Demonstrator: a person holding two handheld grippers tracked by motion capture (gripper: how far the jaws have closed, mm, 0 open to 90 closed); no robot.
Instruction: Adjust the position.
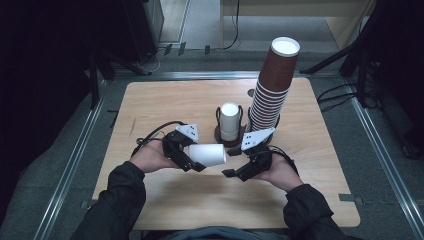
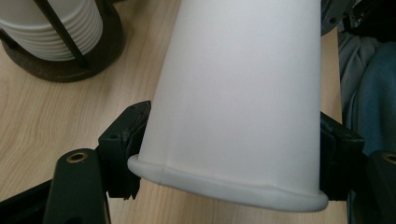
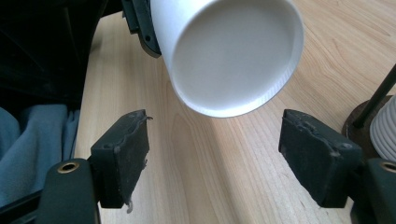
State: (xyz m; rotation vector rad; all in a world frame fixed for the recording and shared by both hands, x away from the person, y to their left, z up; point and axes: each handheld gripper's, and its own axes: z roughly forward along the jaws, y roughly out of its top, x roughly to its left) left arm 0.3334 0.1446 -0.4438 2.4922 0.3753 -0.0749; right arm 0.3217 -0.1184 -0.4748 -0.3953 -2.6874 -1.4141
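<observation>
White paper cup point(image 1: 208, 154) lay sideways above the wooden table point(image 1: 165, 105), pinched near its rim by the left gripper point(image 1: 192, 161), pads pressed on both sides. Right gripper point(image 1: 231, 161) sat just beside the cup's base w/ jaws spread wide, nothing btwn them, pads clear of the cup.

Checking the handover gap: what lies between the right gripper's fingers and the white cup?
Nothing but bare table: in the right gripper view the right gripper stands open short of the white cup, which the left gripper holds.
</observation>
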